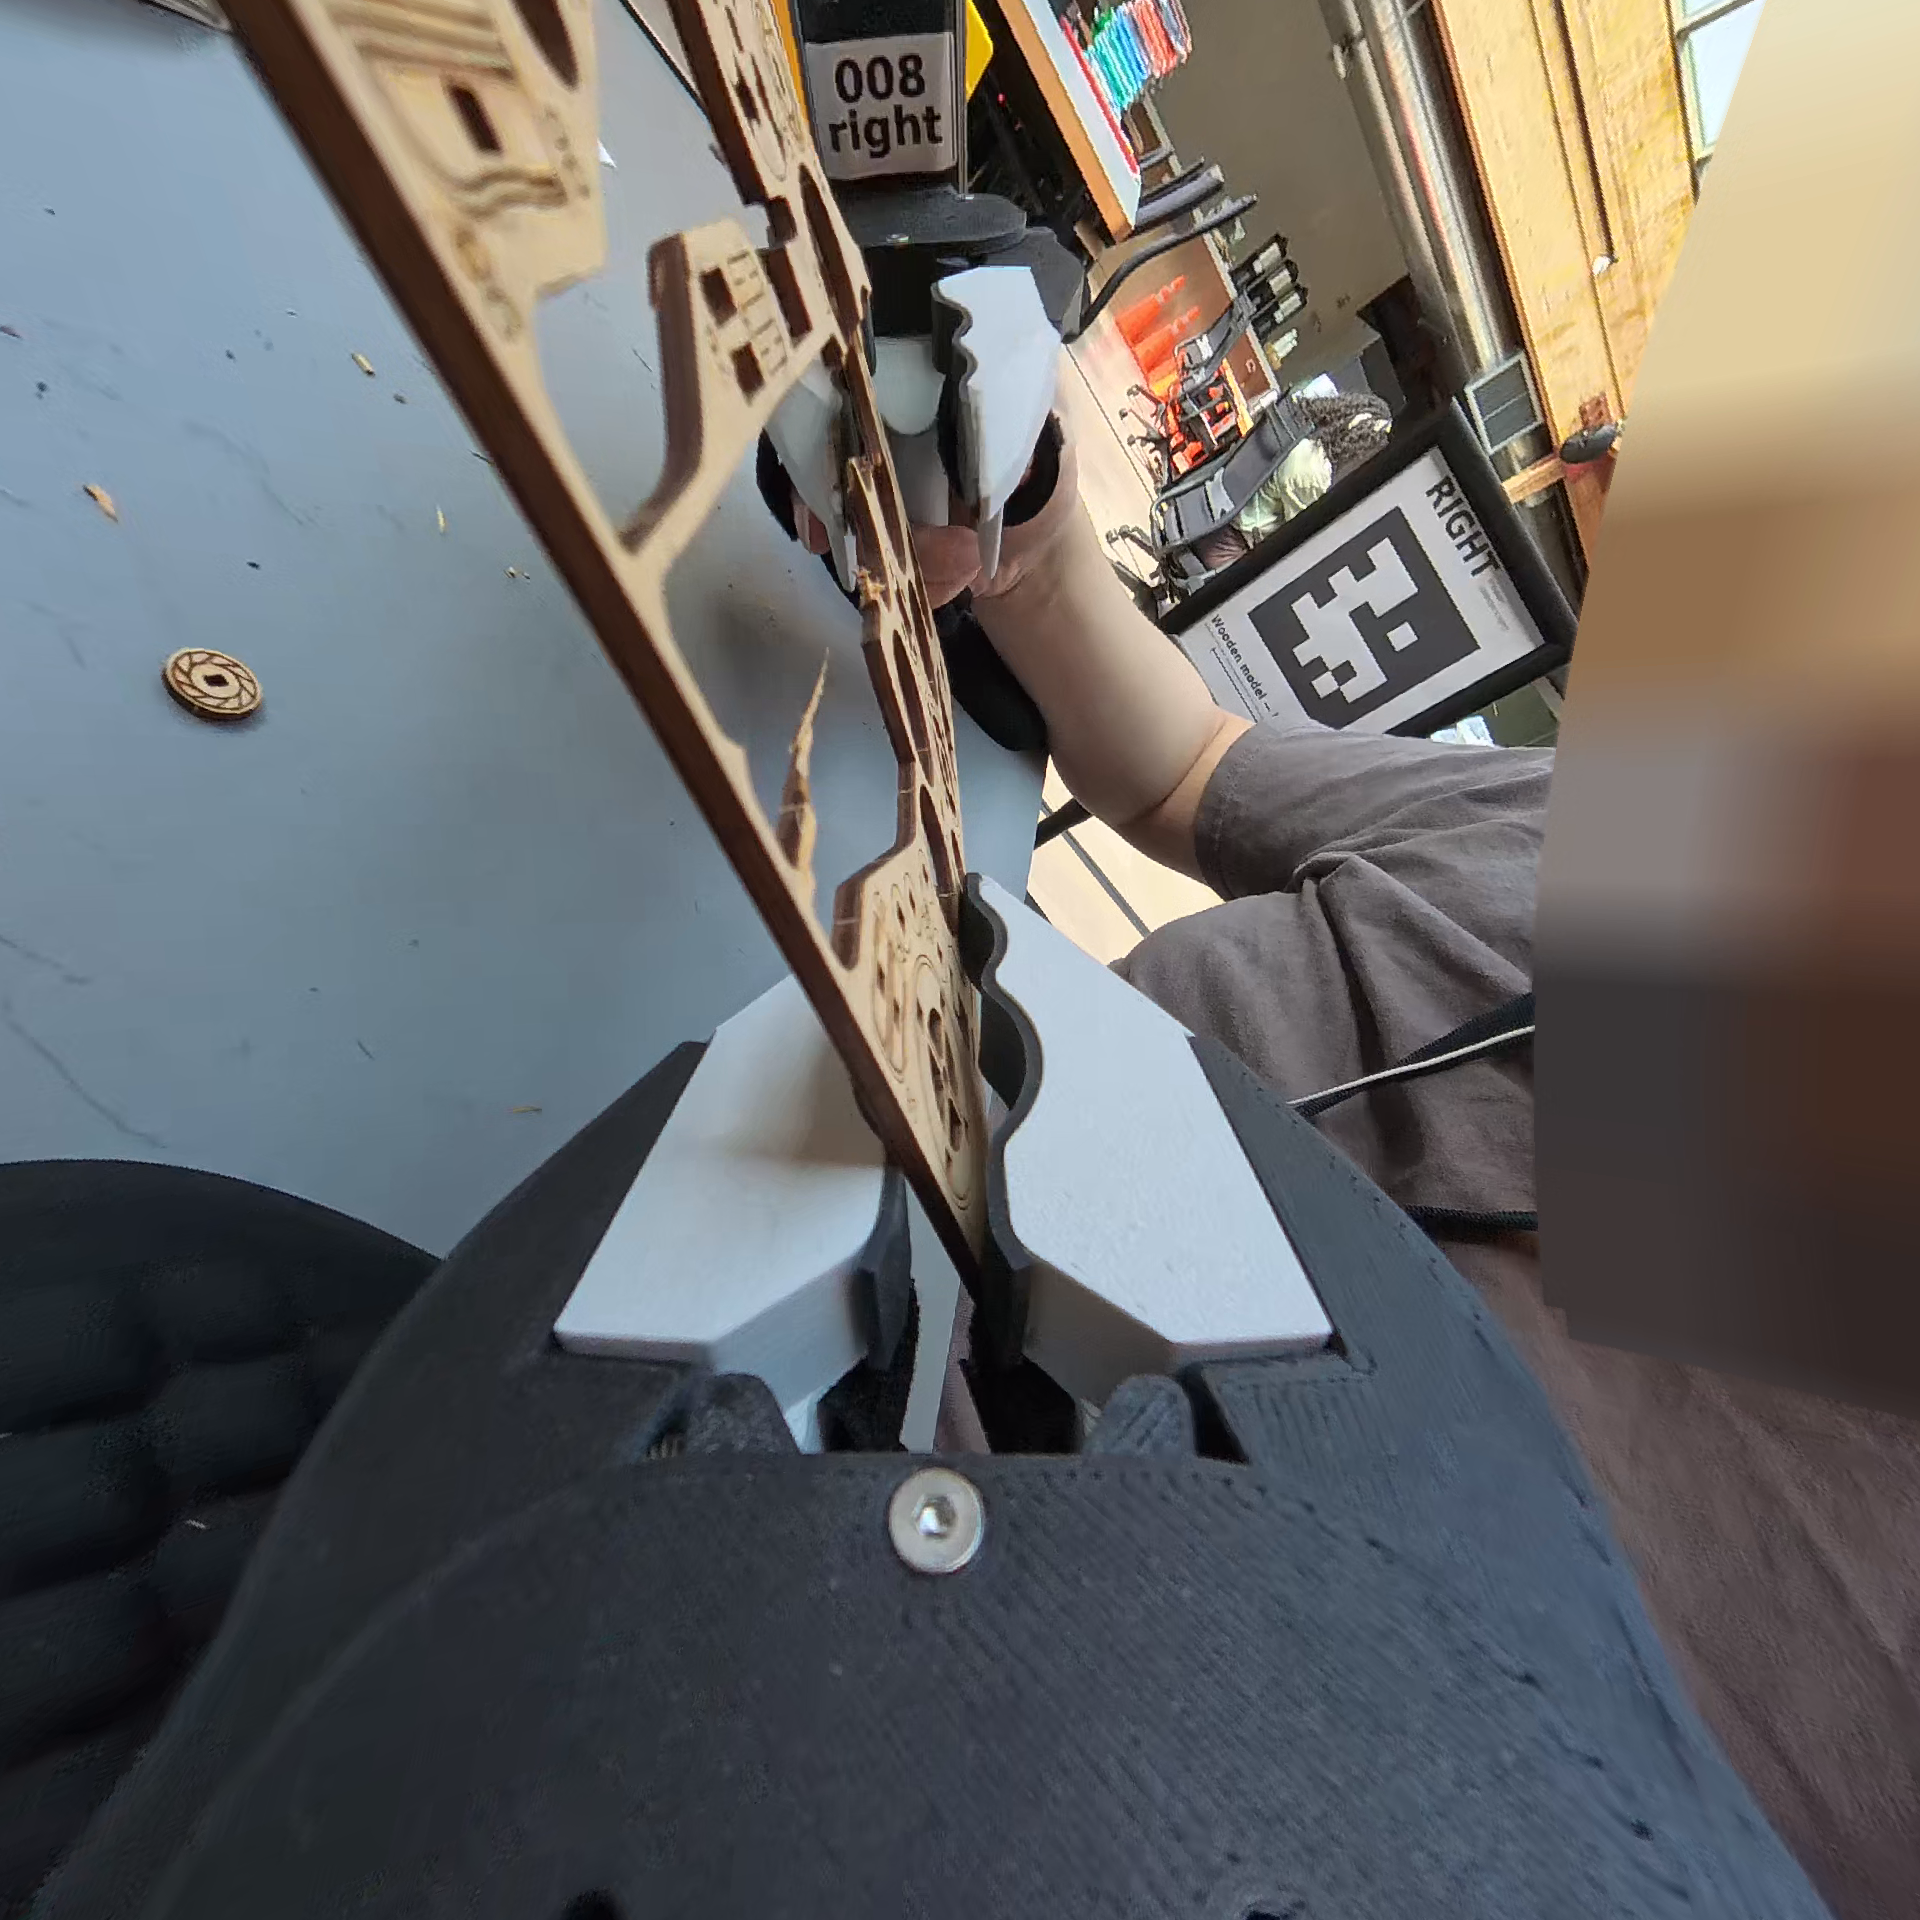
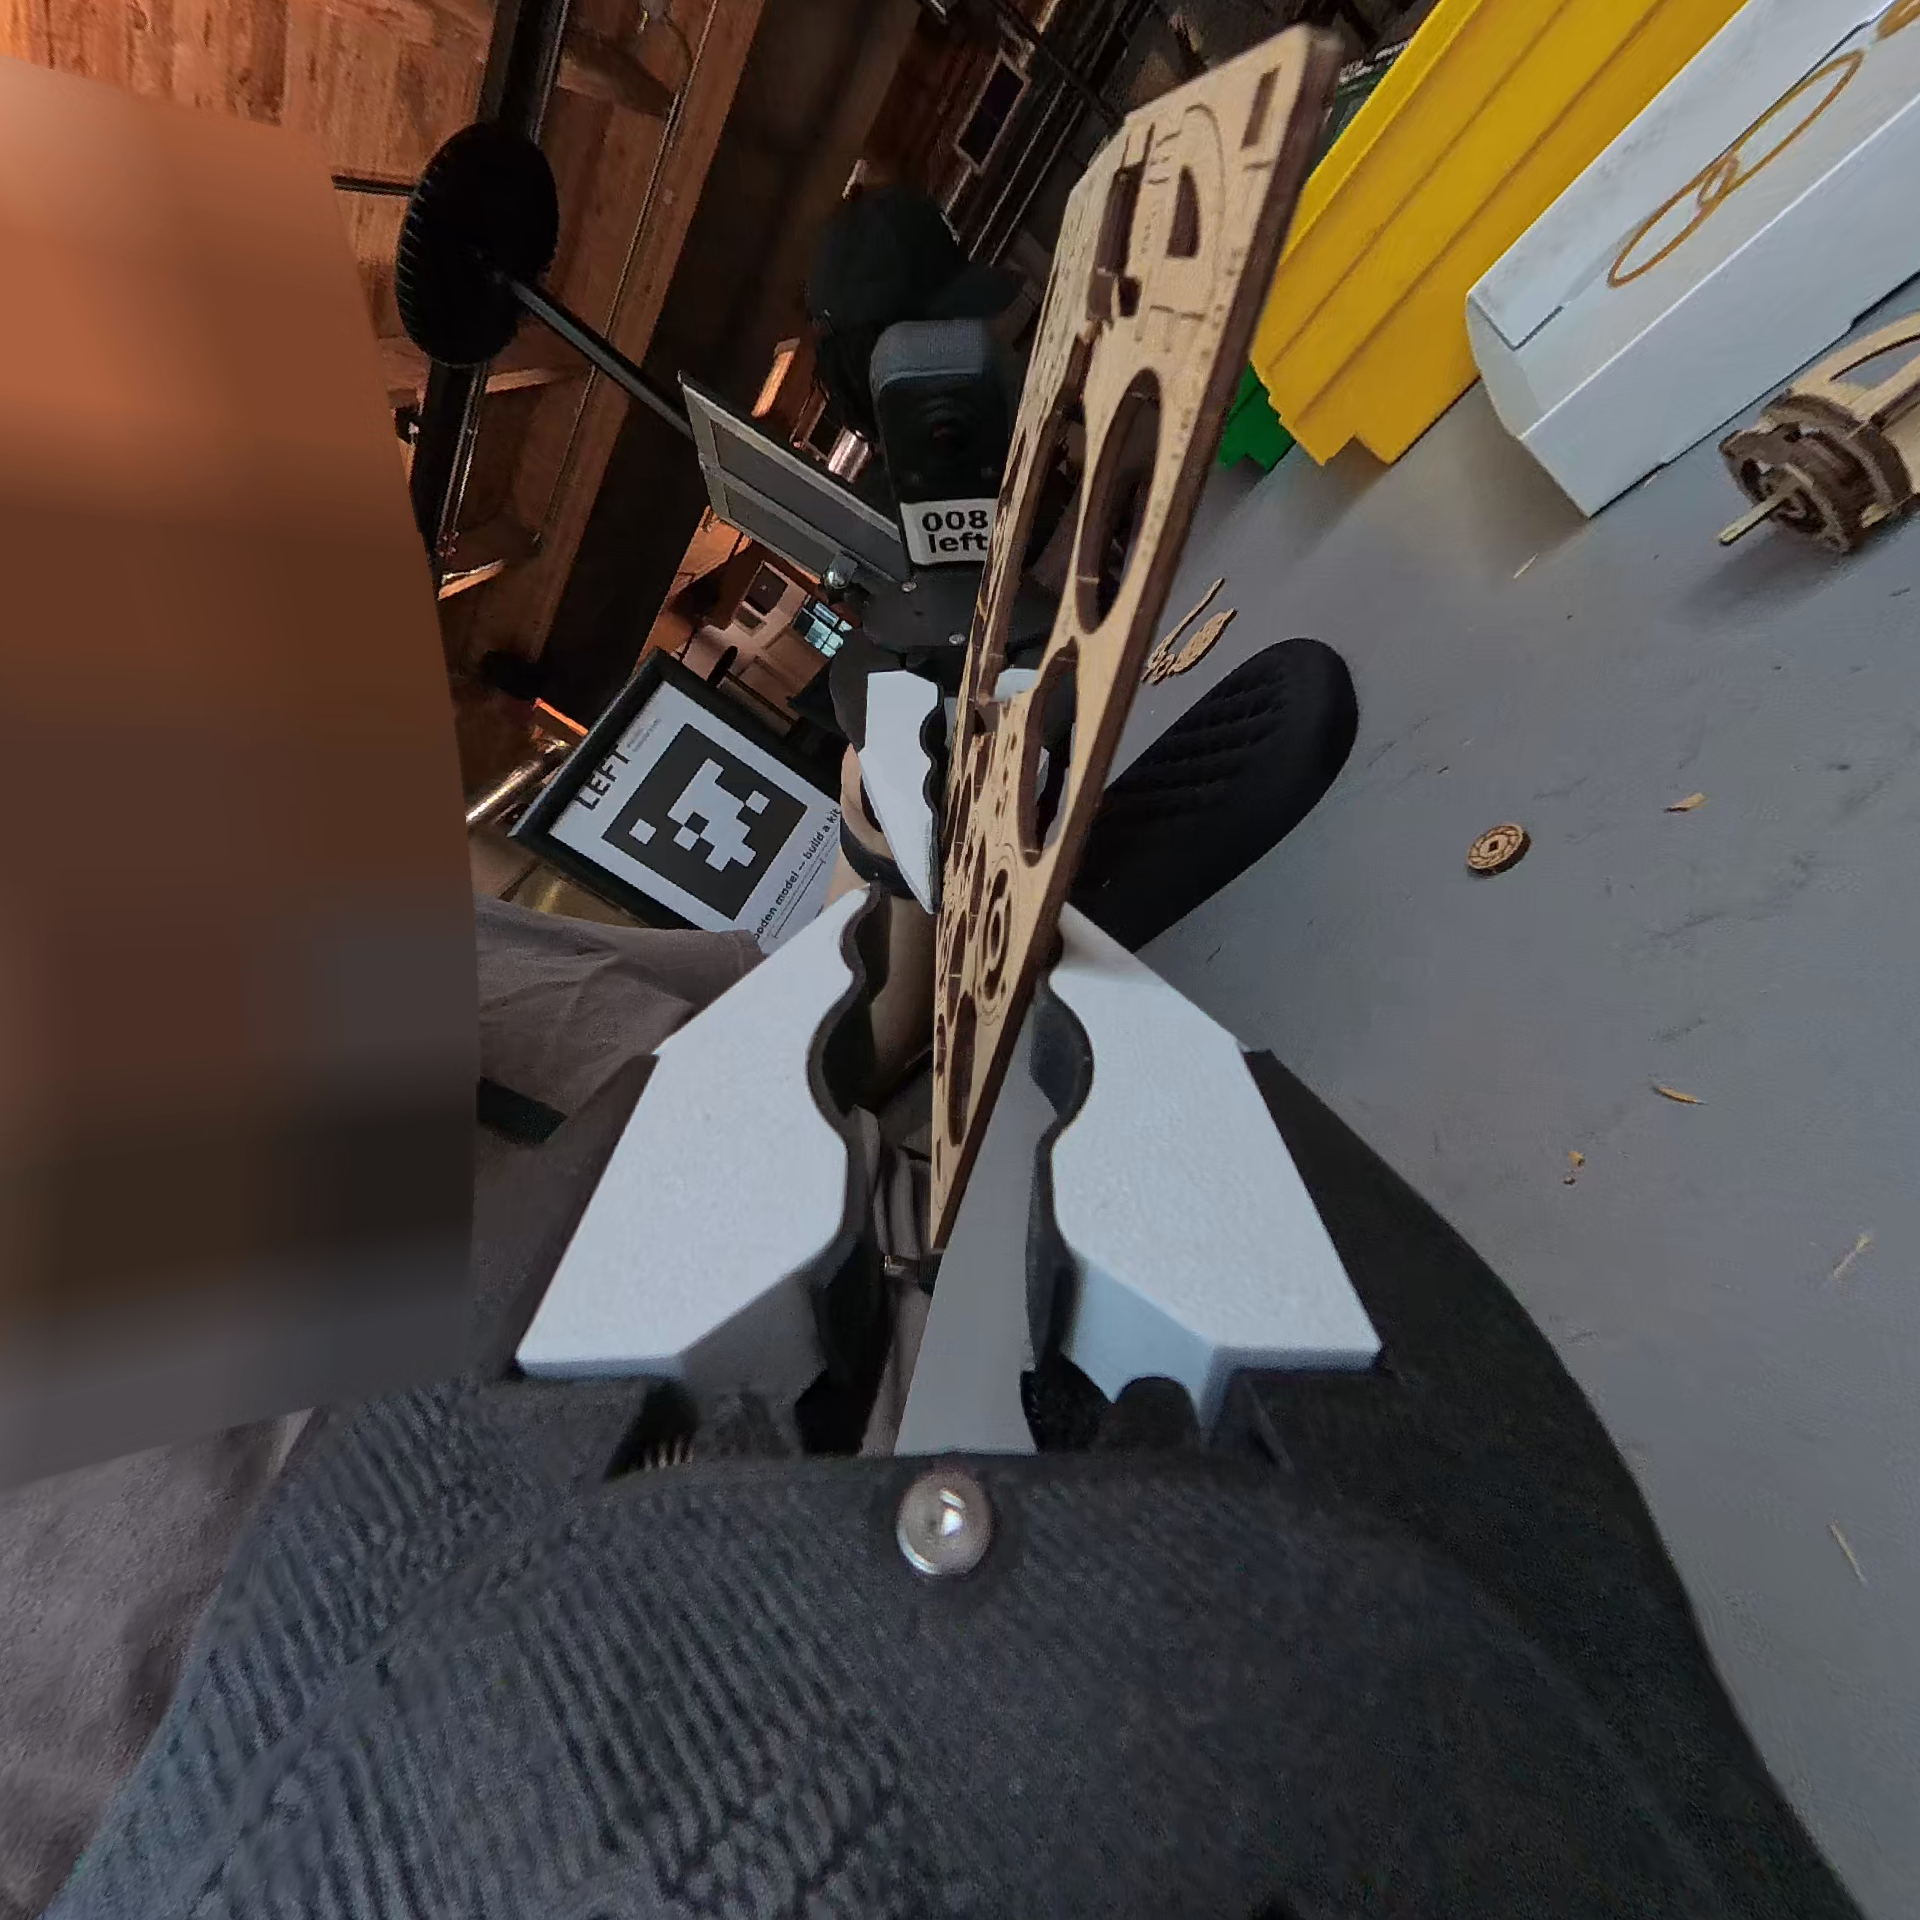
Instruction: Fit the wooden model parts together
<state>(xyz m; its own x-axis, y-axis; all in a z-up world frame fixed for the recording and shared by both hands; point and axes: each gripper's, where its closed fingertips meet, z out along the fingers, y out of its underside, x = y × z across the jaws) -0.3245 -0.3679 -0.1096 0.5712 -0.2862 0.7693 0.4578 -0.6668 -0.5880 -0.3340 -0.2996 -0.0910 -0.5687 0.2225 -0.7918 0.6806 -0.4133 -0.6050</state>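
Note:
A laser-cut wooden sheet (image 1: 665, 499) with several punched-out holes stands on edge above the grey table (image 1: 260, 914). My left gripper (image 1: 883, 945) is shut on its near lower edge. My right gripper (image 1: 920, 540) faces it from the far end. In the right wrist view the sheet (image 2: 1132, 436) runs between my right gripper's (image 2: 966, 920) fingers: the right finger touches it, and the left finger (image 2: 727, 1143) stands off with a gap. One white finger (image 2: 899, 790) of the left gripper shows beyond, against the sheet.
A small wooden disc (image 2: 1497, 849) lies on the table (image 2: 1507, 1143), also seen in the left wrist view (image 1: 212, 683). A partly built wooden model (image 2: 1829, 468), a white box (image 2: 1683, 260) and a yellow bin (image 2: 1382, 260) stand at the far right. Wood chips are scattered about. My right fingertips sit around 8 cm from my left ones.

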